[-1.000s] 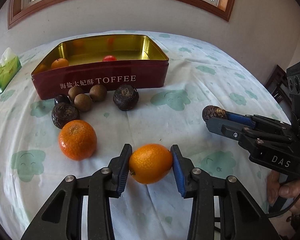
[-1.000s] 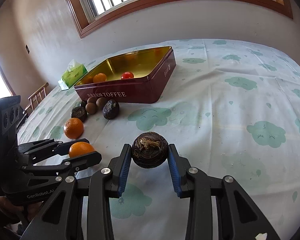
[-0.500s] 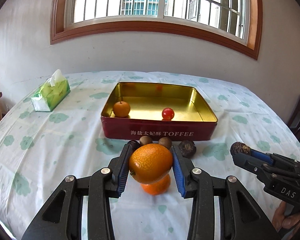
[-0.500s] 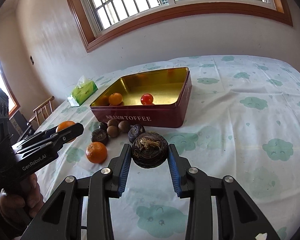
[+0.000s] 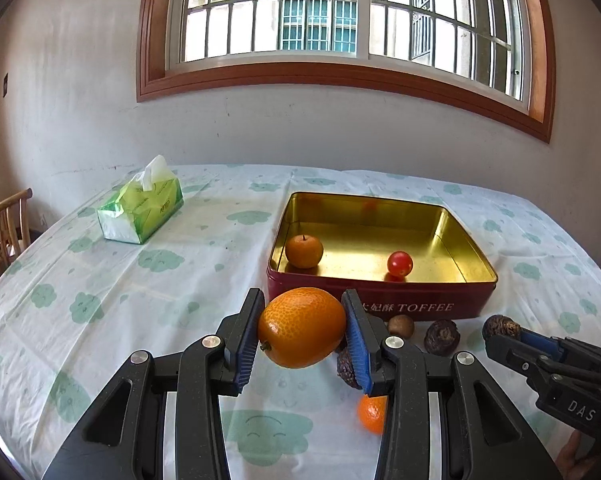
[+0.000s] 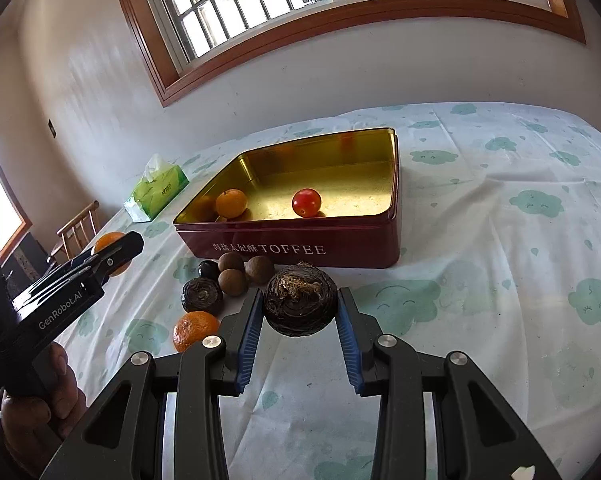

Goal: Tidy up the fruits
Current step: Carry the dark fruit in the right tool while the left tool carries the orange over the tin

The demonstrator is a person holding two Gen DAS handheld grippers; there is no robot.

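Note:
My left gripper [image 5: 302, 334] is shut on an orange tangerine [image 5: 300, 330] and holds it in the air in front of the red TOFFEE tin [image 5: 428, 306]. The tin's gold inside holds a small orange fruit [image 5: 303, 251] and a red cherry tomato [image 5: 399, 263]. My right gripper [image 6: 298, 316] is shut on a dark brown water chestnut [image 6: 299, 298], above the cloth in front of the tin [image 6: 292, 246]. It shows at the right in the left wrist view [image 5: 504, 330]. The left gripper shows at the left in the right wrist view [image 6: 114, 250].
On the cloth in front of the tin lie another tangerine [image 6: 194, 330], a dark water chestnut [image 6: 201, 295], several small brown round fruits [image 6: 242, 270] and a dark one [image 6: 208, 269]. A green tissue pack [image 5: 140, 210] lies at the far left. A wooden chair [image 5: 4, 232] stands beyond the table's left edge.
Both grippers have risen from the cloth with their fruits and moved towards the tin. The left one has lifted its tangerine well clear of the fruits on the cloth.

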